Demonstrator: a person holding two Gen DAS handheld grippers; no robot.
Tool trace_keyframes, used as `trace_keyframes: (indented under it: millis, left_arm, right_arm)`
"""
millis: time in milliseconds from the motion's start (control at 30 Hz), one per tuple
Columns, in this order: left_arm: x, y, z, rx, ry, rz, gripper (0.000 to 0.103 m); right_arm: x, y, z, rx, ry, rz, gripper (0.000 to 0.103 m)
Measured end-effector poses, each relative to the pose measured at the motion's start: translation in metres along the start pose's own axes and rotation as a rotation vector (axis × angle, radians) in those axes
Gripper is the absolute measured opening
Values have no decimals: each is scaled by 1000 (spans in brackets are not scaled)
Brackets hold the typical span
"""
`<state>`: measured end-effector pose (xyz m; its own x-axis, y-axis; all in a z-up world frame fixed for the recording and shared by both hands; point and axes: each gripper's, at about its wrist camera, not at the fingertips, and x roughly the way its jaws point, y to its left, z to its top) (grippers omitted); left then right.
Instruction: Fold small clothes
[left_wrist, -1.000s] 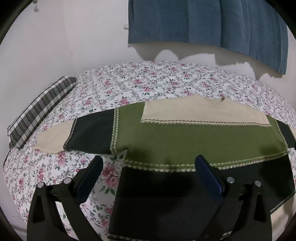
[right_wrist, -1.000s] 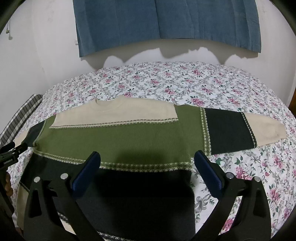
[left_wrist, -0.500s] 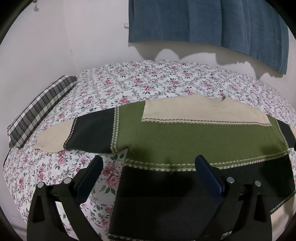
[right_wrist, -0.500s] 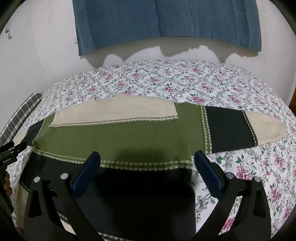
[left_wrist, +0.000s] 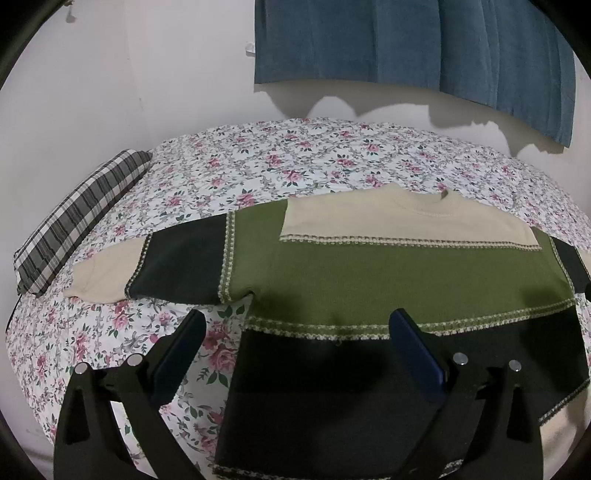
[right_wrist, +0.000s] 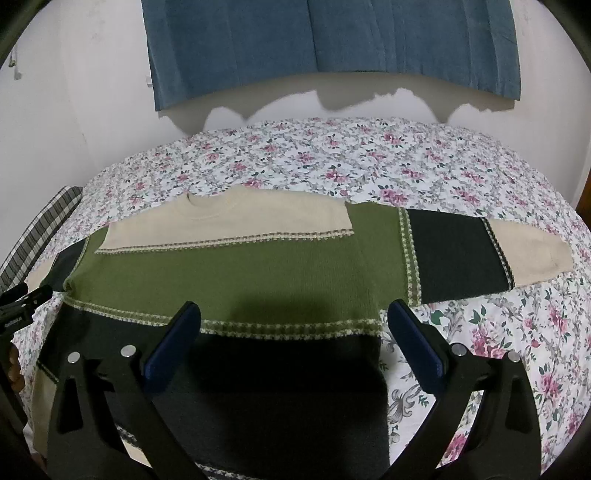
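Observation:
A small knit sweater (left_wrist: 369, 273) lies flat on the bed, with a cream top, a green middle and a dark lower part; it also shows in the right wrist view (right_wrist: 240, 273). Both sleeves are spread out sideways: the left sleeve (left_wrist: 147, 266) and the right sleeve (right_wrist: 480, 254). My left gripper (left_wrist: 297, 347) is open and empty, hovering above the sweater's lower left part. My right gripper (right_wrist: 293, 338) is open and empty, above the lower right part. The left gripper's tip shows at the left edge of the right wrist view (right_wrist: 26, 299).
The bed has a floral sheet (left_wrist: 295, 166) that reaches the white wall. A checked pillow (left_wrist: 77, 221) lies at the bed's left end. A blue cloth (right_wrist: 332, 40) hangs on the wall behind the bed.
Both views have shifted very slightly; the sweater lies as before. Both grippers stay open and empty.

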<state>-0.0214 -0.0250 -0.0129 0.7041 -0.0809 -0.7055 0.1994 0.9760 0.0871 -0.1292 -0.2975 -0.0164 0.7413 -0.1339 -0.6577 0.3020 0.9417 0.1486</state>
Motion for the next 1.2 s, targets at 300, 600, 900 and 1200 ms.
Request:
trace_keyframes:
  millis: [300, 600, 900, 1200]
  left_arm:
    - [2, -6, 1, 21, 4, -12, 99]
    - [24, 5, 5, -38, 88, -44, 99]
    - [33, 15, 11, -80, 82, 2, 99]
    - [44, 15, 14, -81, 107, 28, 99]
  right_arm:
    - [1, -6, 2, 6, 2, 4, 101]
    - [-12, -127, 17, 326, -71, 85, 101]
    - [-14, -337, -12, 904, -168, 32, 64]
    - [16, -417, -25, 1046, -178, -107, 64]
